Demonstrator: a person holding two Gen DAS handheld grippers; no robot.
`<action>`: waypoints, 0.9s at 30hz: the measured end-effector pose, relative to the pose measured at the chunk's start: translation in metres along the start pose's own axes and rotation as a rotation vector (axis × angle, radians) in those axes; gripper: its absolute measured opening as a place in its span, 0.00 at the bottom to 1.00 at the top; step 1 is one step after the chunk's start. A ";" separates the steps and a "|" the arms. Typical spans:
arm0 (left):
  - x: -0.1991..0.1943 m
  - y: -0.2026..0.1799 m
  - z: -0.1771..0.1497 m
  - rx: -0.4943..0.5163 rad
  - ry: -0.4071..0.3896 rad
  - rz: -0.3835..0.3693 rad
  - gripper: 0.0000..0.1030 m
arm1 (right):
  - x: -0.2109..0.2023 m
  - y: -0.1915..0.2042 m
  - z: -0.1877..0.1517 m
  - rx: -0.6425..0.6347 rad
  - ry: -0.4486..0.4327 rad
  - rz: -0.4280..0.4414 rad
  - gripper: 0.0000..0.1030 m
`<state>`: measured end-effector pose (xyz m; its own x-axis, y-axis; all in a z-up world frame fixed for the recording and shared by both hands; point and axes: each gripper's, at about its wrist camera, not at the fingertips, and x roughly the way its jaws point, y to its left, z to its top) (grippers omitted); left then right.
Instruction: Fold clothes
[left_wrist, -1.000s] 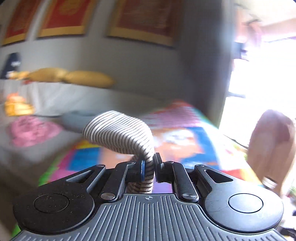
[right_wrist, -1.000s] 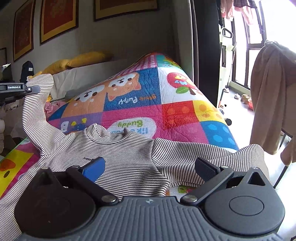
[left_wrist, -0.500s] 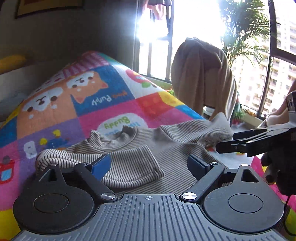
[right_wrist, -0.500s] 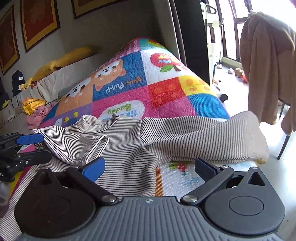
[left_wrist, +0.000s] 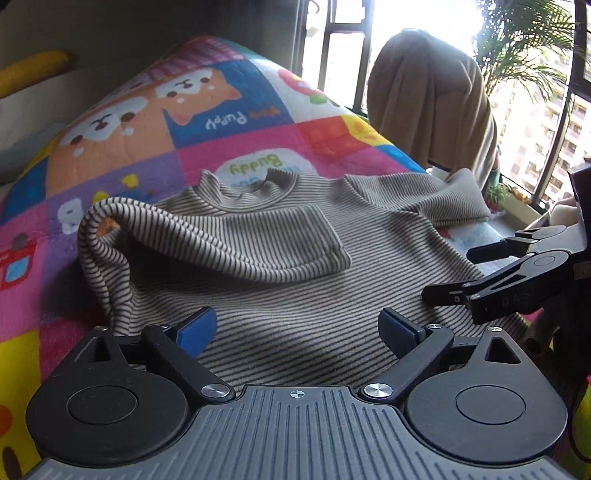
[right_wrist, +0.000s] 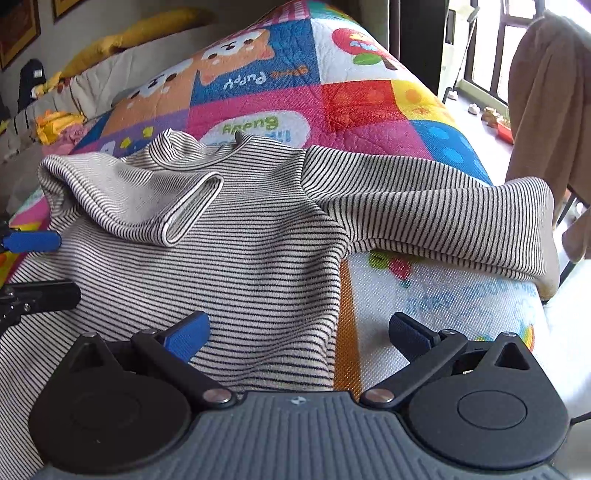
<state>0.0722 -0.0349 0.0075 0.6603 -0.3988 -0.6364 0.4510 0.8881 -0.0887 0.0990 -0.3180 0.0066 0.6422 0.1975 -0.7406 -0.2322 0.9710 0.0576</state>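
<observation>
We see a striped long-sleeved top (left_wrist: 295, 280) lying flat on a bright patchwork quilt (left_wrist: 155, 140) printed with cartoon puppies, which covers a bed. Its collar (right_wrist: 207, 155) points away from us. 1 sleeve (left_wrist: 221, 236) is folded across the chest, its cuff resting near the middle of the garment. The other sleeve (right_wrist: 436, 214) stretches out sideways to the quilt's edge, where its cuff droops slightly over the side.

The left hand-held gripper (left_wrist: 295, 328) hangs over the lower body of the top; its jaws are opening, already spread wide, and no fabric is pinched between them. The blue pads (left_wrist: 195, 328) stand clear above the stripes.

The right hand-held gripper (right_wrist: 299, 332) is also spread wide and holds nothing. It sits over the side hem of the top, where striped cloth meets a white and orange panel of the quilt. In the left wrist view we see its black fingers (left_wrist: 480, 291) at the right edge.

A tan garment (left_wrist: 428, 99) is draped over a chair by the window, and yellow pillows (right_wrist: 140, 33) lie against the far wall.
</observation>
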 end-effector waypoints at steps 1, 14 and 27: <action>0.000 0.001 -0.002 -0.005 0.001 -0.003 0.95 | 0.000 0.000 0.001 0.002 0.003 -0.003 1.00; 0.004 0.008 -0.019 -0.036 0.005 -0.034 0.97 | 0.000 0.002 0.001 0.005 -0.019 -0.024 1.00; 0.004 0.006 -0.020 -0.035 0.001 -0.038 1.00 | 0.001 0.003 0.000 0.010 -0.027 -0.034 1.00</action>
<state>0.0656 -0.0265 -0.0105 0.6423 -0.4323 -0.6330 0.4545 0.8797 -0.1396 0.0988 -0.3148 0.0058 0.6694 0.1679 -0.7237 -0.2029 0.9784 0.0393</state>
